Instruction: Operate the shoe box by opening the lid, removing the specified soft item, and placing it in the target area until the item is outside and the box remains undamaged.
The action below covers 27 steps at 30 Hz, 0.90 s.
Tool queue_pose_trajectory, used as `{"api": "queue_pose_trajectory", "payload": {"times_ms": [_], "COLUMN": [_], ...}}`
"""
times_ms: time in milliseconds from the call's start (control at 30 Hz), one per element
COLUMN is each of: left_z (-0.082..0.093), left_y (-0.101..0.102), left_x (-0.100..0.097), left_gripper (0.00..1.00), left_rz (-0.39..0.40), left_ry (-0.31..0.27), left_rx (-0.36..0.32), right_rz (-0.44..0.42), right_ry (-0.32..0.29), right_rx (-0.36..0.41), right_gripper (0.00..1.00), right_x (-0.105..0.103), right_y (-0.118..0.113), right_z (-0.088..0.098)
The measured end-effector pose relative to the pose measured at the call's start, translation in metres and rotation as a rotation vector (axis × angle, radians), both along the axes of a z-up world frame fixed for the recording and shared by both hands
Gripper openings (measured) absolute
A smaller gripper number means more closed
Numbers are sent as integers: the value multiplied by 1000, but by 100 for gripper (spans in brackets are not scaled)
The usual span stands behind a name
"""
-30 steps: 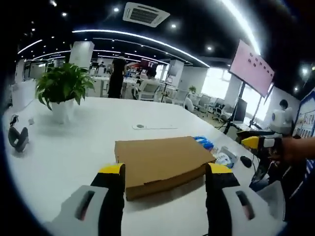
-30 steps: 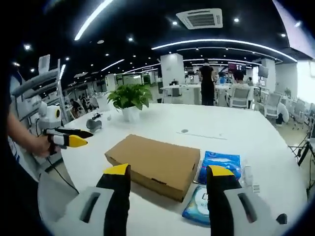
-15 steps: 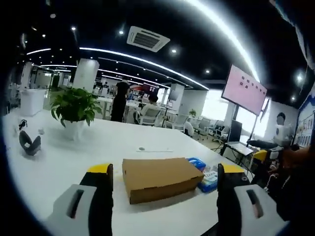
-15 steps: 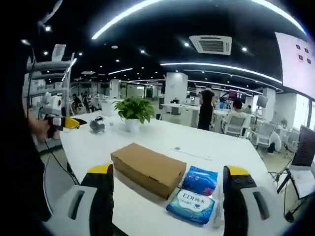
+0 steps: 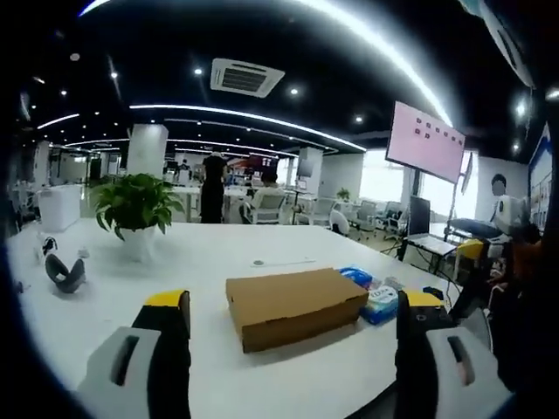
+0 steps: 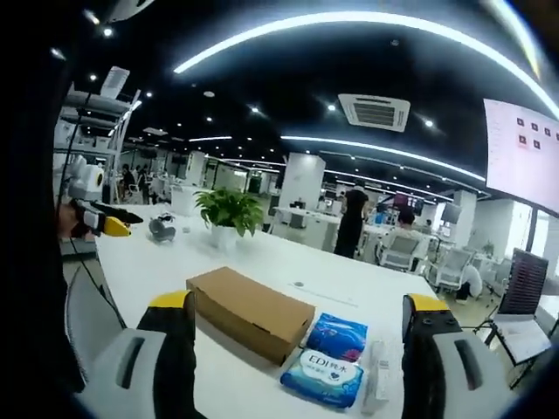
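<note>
Cardboard shoe box, lid down, on a white table with both grippers held back from it.

Going left to right in the left gripper view: a dark headset-like object (image 5: 64, 271) lies near the table (image 5: 175, 262) edge, a potted plant (image 5: 135, 208) stands behind it, then the shoe box (image 5: 295, 304) sits closed mid-table, with blue tissue packs (image 5: 371, 292) just beside its right end. The left gripper (image 5: 293, 327) has its jaws spread wide, empty, short of the box. In the right gripper view, the left gripper (image 6: 98, 223) shows at the far left in a hand; the box (image 6: 247, 312) lies ahead, tissue packs (image 6: 328, 355) to its right. The right gripper (image 6: 301, 327) is likewise spread and holds nothing.
</note>
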<state>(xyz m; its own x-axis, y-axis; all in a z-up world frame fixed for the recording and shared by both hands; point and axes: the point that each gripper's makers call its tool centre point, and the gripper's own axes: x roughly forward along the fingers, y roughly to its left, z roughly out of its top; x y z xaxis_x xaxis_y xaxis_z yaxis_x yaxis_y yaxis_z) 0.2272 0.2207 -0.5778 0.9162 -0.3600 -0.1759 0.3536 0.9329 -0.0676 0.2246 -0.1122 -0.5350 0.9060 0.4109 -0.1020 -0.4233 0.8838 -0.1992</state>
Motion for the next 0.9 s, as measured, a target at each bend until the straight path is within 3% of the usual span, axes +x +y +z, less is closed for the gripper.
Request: {"api": "queue_pose_trajectory", "payload": {"times_ms": [33, 67, 133, 333, 467, 700, 900], "left_z": [-5, -8, -6, -7, 2, -10, -14], "left_y": [6, 6, -4, -1, 2, 5, 5], "left_x": [1, 1, 2, 5, 5, 2, -2], "left_gripper": [99, 99, 99, 99, 99, 99, 99], "left_rz": [26, 30, -1, 18, 24, 17, 19], "left_ry": [12, 21, 40, 40, 18, 57, 83], "left_rx": [71, 90, 12, -5, -106, -50, -63], "right_rz": [-7, -11, -6, -10, -15, -13, -11], "right_ry": [7, 7, -4, -7, -12, 5, 28], "right_rx": [12, 24, 52, 2, -17, -25, -41], "right_gripper": [100, 99, 97, 95, 92, 92, 88], "right_x": [0, 0, 0, 3, 4, 7, 8], "right_y": [-1, -2, -1, 3, 5, 8, 8], "right_z": [0, 0, 2, -5, -5, -10, -15]}}
